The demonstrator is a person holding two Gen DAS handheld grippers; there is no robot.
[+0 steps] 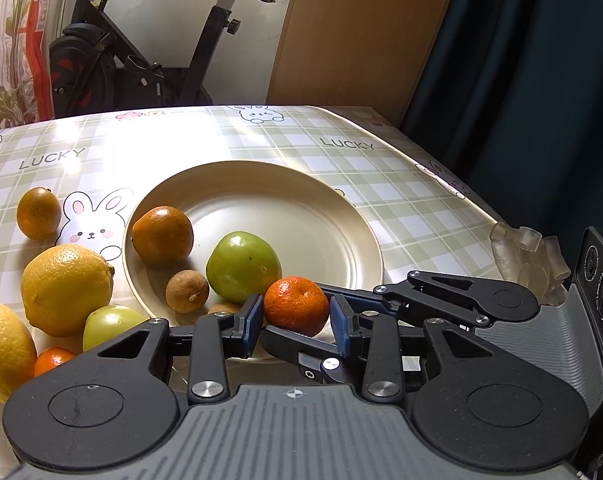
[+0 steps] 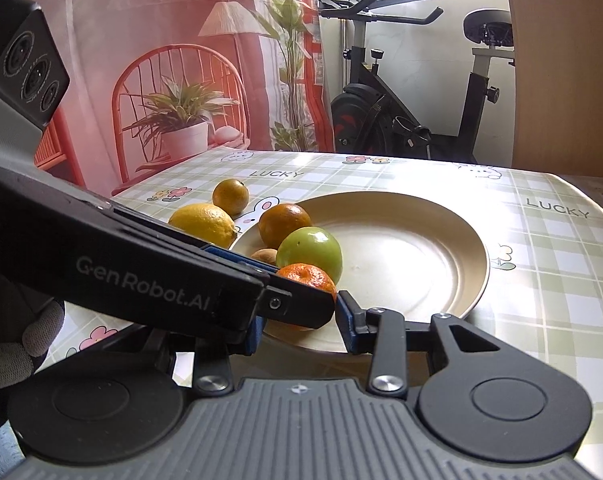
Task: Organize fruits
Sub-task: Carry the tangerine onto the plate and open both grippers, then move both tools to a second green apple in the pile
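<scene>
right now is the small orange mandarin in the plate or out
In: the mandarin sits at the plate's near rim beside the green apple, between the left claw's blue pads.

The left gripper [image 2: 205, 264] hides half the tangerine [image 2: 307, 276] between the right jaws.

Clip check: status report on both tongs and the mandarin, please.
Left tongs open around mandarin at plate near rim. Right tongs open, crossing the left. Green apple close behind the mandarin.
</scene>
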